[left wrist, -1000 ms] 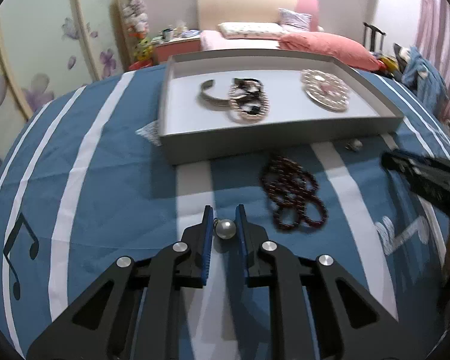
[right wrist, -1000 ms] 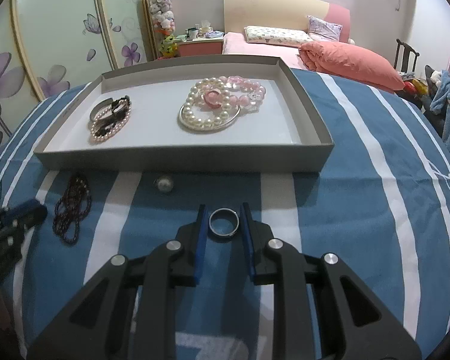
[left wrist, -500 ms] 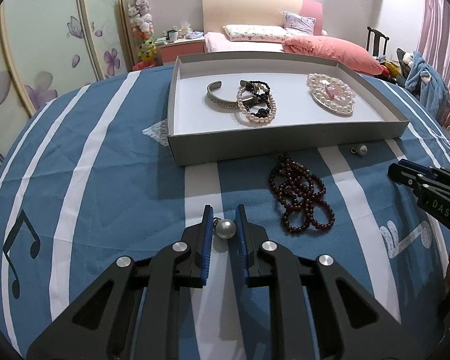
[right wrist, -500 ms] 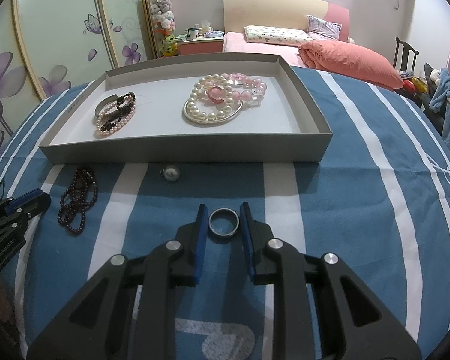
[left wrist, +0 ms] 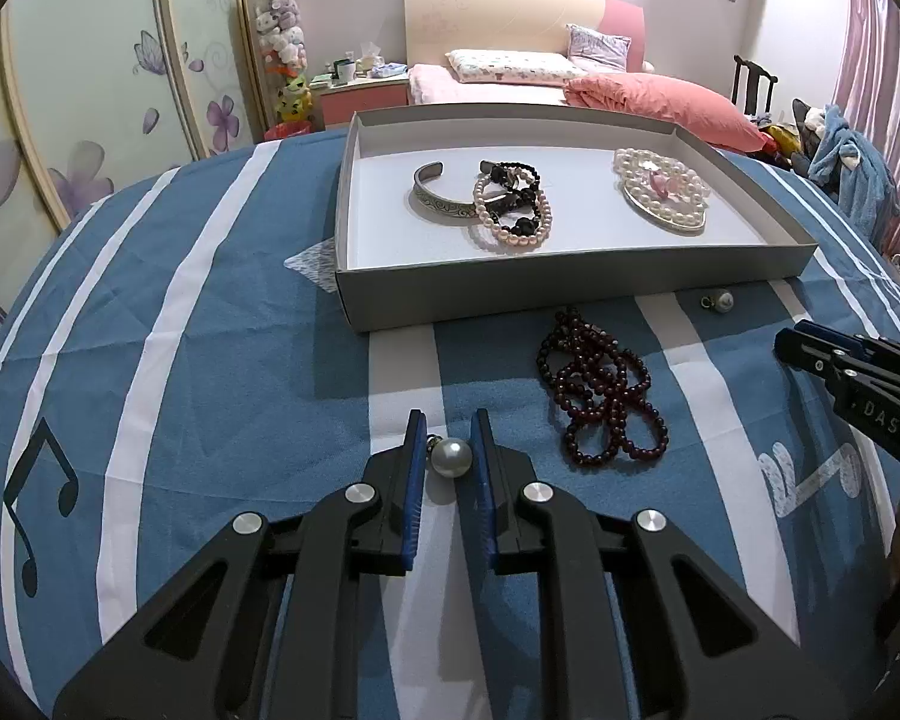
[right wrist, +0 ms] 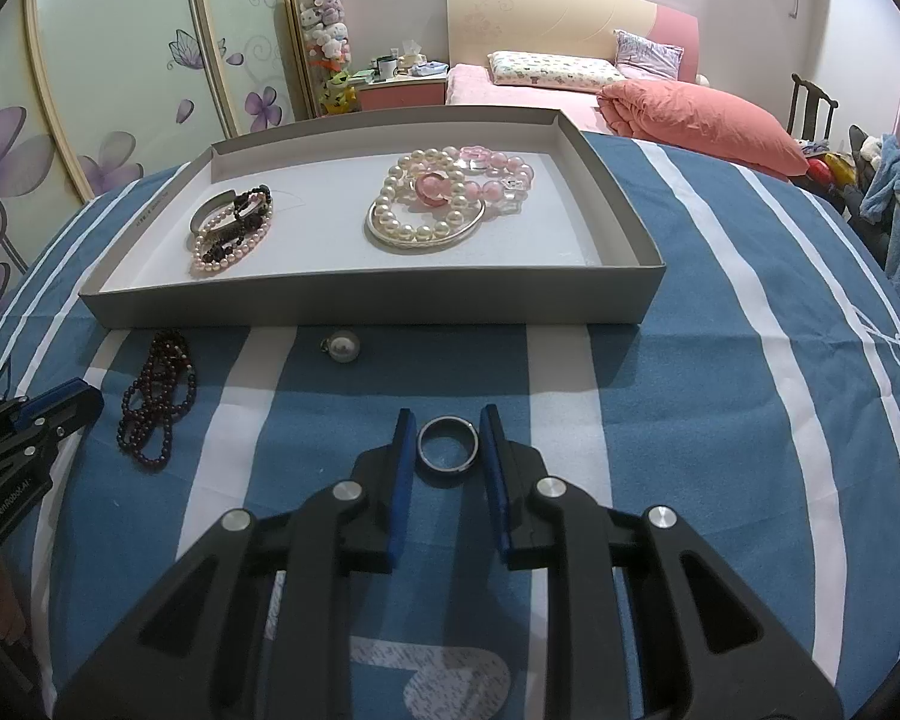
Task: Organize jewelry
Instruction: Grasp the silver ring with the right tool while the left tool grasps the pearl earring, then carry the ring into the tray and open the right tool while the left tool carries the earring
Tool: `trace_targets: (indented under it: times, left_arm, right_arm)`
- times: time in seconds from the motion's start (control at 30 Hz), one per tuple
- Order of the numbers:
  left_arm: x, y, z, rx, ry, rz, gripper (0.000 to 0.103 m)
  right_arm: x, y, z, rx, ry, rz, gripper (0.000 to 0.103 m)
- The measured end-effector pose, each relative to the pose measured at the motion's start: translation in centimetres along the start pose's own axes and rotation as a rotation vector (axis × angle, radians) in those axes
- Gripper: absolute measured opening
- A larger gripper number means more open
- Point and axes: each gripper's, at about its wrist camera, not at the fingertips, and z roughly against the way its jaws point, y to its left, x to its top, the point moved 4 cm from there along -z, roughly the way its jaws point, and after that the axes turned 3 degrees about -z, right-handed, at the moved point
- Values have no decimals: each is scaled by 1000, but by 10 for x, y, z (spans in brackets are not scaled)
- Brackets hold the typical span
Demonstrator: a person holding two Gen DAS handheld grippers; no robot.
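My left gripper is shut on a pearl earring, held just above the blue striped cloth. My right gripper is shut on a silver ring. The grey tray stands ahead and holds a silver cuff, a pearl and black bead bracelet and a pearl and pink bead bundle. A dark red bead bracelet and a second pearl earring lie on the cloth in front of the tray. The tray also shows in the right wrist view.
The blue cloth with white stripes covers the table. A bed with a pink duvet and a nightstand stand behind. A wardrobe with flower doors is at the left.
Both grippers have drawn back a little from the tray, still holding the pearl earring and the ring. The tray looks farther away in both views.
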Motion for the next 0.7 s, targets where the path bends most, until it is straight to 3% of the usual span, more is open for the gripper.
trace_targets:
  times: [0.17,0.33,0.7]
  left_arm:
    - [0,1,0,-1,1,5,16]
    - [1,10,5,-22,-5,50,16]
    - [13,8,32,-46,-106,75,16]
  right_arm:
    - [0,2,1,-3,1,3,22]
    - [-6,3,9,63,-6,-36,22]
    - [8,12,46,120,-144,-65,22]
